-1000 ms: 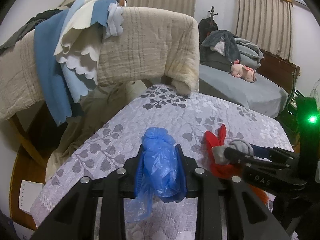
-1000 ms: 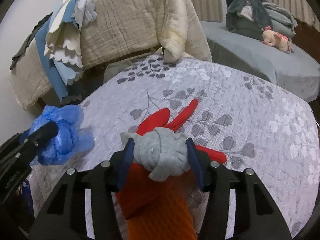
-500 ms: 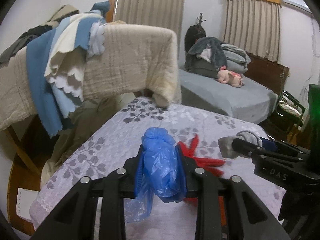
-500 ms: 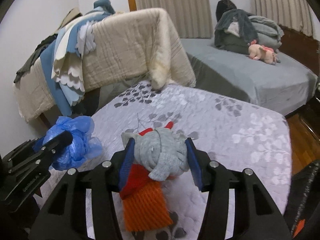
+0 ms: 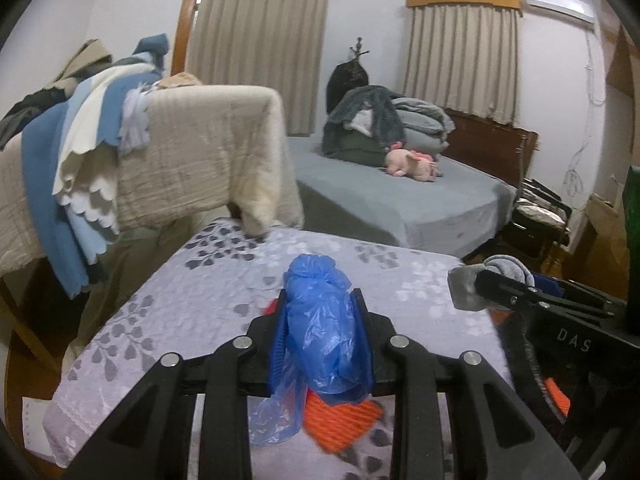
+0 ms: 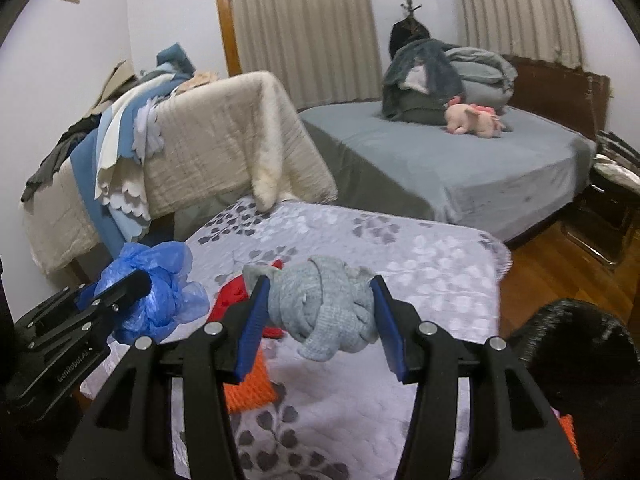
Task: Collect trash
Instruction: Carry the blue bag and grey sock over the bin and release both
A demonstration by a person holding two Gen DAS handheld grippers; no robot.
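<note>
My left gripper [image 5: 322, 340] is shut on a crumpled blue plastic bag [image 5: 324, 332] and holds it above the leaf-patterned bedspread [image 5: 200, 280]. The bag also shows in the right wrist view [image 6: 148, 296]. My right gripper [image 6: 320, 312] is shut on a balled grey sock [image 6: 324, 308], raised above the bed. The sock shows at the right of the left wrist view [image 5: 484, 280]. A red glove [image 6: 232, 300] and an orange knit piece [image 6: 250, 388] lie on the bedspread below the grippers.
A dark wicker basket [image 6: 568, 344] stands at the lower right beside the bed. A rail draped with beige and blue blankets [image 5: 160, 152] stands behind. A grey bed [image 6: 440, 168] with folded clothes and a pink plush toy [image 6: 472, 118] is farther back. Wooden floor [image 6: 560, 268] shows on the right.
Both grippers have risen and pulled back from the bedspread with their loads. The red glove and orange piece stay on the bed. The basket has come into the right wrist view.
</note>
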